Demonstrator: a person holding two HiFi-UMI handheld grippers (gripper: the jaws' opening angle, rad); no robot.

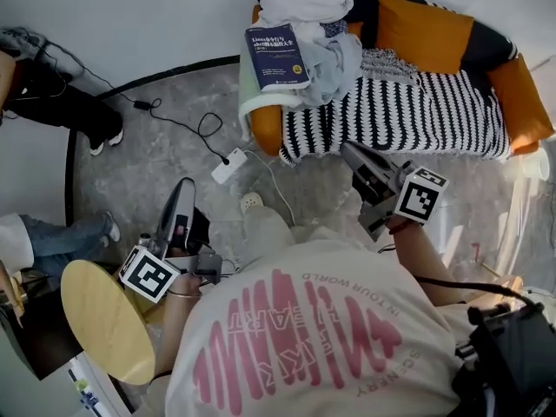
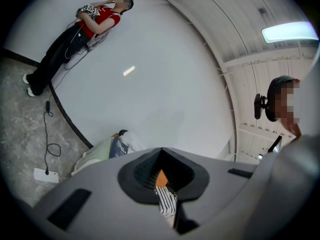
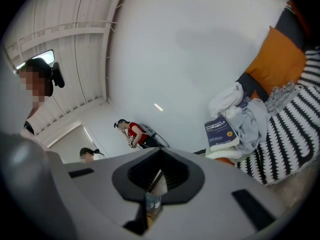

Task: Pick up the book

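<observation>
Book [image 1: 276, 56] atop clothes [image 1: 339, 57] on sofa [image 1: 419, 33] (cover up); L claw [image 1: 186, 189], R claw [image 1: 349, 152] both closed, empty.

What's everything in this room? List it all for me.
book: one, dark blue, on the pile at the sofa's left end
sofa: one, orange and black, top
blanket: one, black-and-white striped, over the sofa
clothes: a pile, white and grey, beside the book
power strip: one, white, on the floor
round table: one, pale wood, lower left
bystander in black: one, upper left
bystander in jeans: one, left edge
left tool: grey, shut, empty
right tool: grey, shut, empty
</observation>
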